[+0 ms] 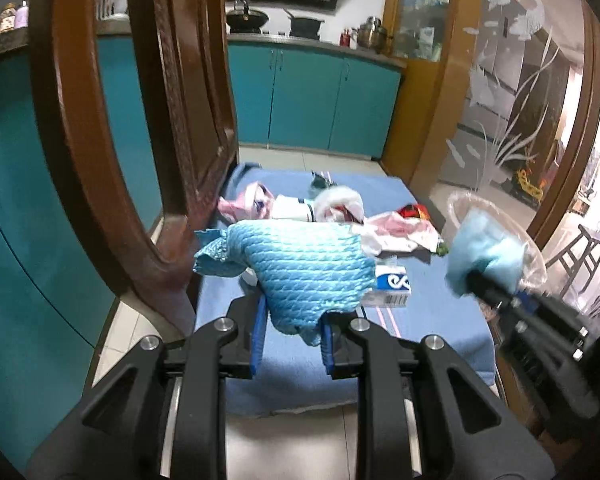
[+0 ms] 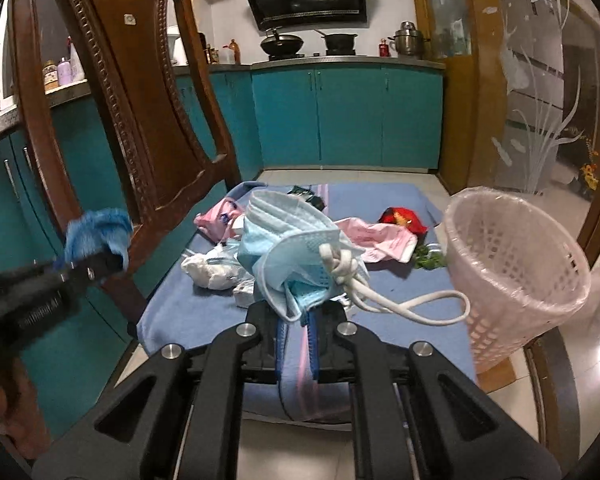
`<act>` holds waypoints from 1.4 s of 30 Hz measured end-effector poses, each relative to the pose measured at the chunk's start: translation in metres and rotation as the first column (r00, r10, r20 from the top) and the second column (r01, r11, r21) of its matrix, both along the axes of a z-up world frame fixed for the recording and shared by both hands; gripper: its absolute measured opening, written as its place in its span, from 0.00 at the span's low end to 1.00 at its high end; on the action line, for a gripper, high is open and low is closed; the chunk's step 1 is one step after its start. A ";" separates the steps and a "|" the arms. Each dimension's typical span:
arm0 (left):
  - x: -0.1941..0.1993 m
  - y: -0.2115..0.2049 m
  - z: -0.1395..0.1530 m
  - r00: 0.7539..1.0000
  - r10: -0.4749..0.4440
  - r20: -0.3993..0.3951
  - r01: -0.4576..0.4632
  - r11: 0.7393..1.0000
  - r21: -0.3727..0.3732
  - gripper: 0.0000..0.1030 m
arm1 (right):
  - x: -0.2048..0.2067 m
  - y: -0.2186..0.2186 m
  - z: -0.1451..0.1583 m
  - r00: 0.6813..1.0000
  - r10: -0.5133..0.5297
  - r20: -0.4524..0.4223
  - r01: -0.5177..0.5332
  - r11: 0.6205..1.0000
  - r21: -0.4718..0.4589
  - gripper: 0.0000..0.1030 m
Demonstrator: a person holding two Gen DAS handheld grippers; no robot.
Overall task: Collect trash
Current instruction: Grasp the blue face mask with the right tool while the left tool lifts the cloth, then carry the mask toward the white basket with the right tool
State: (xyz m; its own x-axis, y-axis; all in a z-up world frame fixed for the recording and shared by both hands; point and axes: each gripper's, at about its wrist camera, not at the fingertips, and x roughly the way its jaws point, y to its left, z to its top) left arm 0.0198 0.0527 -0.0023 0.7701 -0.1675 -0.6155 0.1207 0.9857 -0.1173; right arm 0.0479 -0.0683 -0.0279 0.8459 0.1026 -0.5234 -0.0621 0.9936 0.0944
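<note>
L tool (image 1: 292, 332) has its blue pads (image 1: 257, 340) set apart w/ a crumpled blue net wrapper (image 1: 300, 272) between them; the wrapper's lower end sits in the gap and the bulk fans out up front. Whether the pads truly pinch it can't be told from the L wrist view, but in the R wrist view the same tool (image 2: 112, 258) shows at left, blurred, w/ the blue wrapper (image 2: 96, 232) bunched at its tip, off the mat.

R tool (image 2: 298, 320) is nearly shut, pads close together, clamped on a wad of light-blue face masks (image 2: 292, 248) w/ white ear loops (image 2: 380, 292) dangling out to the right. In the L wrist view this tool (image 1: 476, 280) appears at right, blurred, mask wad (image 1: 488, 252) at its tip, just in front of the bin.

Pink mesh waste bin (image 2: 516, 264) w/ clear liner stands at the right edge of the mat, tilted in the fisheye. Blue mat (image 2: 384, 200) lies on the tile floor (image 2: 292, 440). Trash on the mat: pink wrappers (image 2: 380, 240), red packet (image 2: 404, 218), green leafy scrap (image 2: 430, 260), white crumpled tissue (image 2: 208, 268), a dark packet (image 2: 306, 194) at the far end, and a white/blue carton (image 1: 392, 288) w/ barcode just beside the L tool's wrapper.

Brown wooden chair (image 2: 140, 92) stands at the mat's left side. Teal cabinets (image 2: 348, 116) run behind, w/ pots (image 2: 340, 42) on the counter (image 2: 340, 62) above them.
</note>
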 end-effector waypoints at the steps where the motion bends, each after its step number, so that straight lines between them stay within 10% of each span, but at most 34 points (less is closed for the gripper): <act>1: 0.000 -0.001 0.000 1.000 -0.008 -0.003 0.008 1.000 -0.006 0.22 | -0.001 -0.001 0.003 1.000 -0.002 0.006 0.002 1.000 0.000 0.10; 13: 0.050 -0.020 0.031 1.000 -0.017 0.003 0.017 0.999 -0.033 0.20 | 0.043 -0.016 0.050 0.999 -0.019 0.034 0.019 1.000 0.017 0.10; 22: 0.055 -0.033 -0.010 0.999 0.024 -0.030 -0.025 0.999 -0.027 0.19 | 0.046 -0.036 0.002 0.999 -0.036 0.003 0.036 0.999 -0.022 0.10; 42: 0.048 -0.072 -0.007 0.995 0.084 0.051 -0.084 0.996 0.015 0.19 | 0.036 -0.035 0.007 0.993 -0.100 -0.062 0.105 0.992 0.071 0.10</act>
State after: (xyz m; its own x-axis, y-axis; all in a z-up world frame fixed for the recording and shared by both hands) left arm 0.0678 -0.0188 -0.0095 0.8109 -0.0906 -0.5781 0.0427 0.9945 -0.0959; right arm 0.0842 -0.1036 -0.0208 0.8221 0.0571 -0.5665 0.0476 0.9846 0.1684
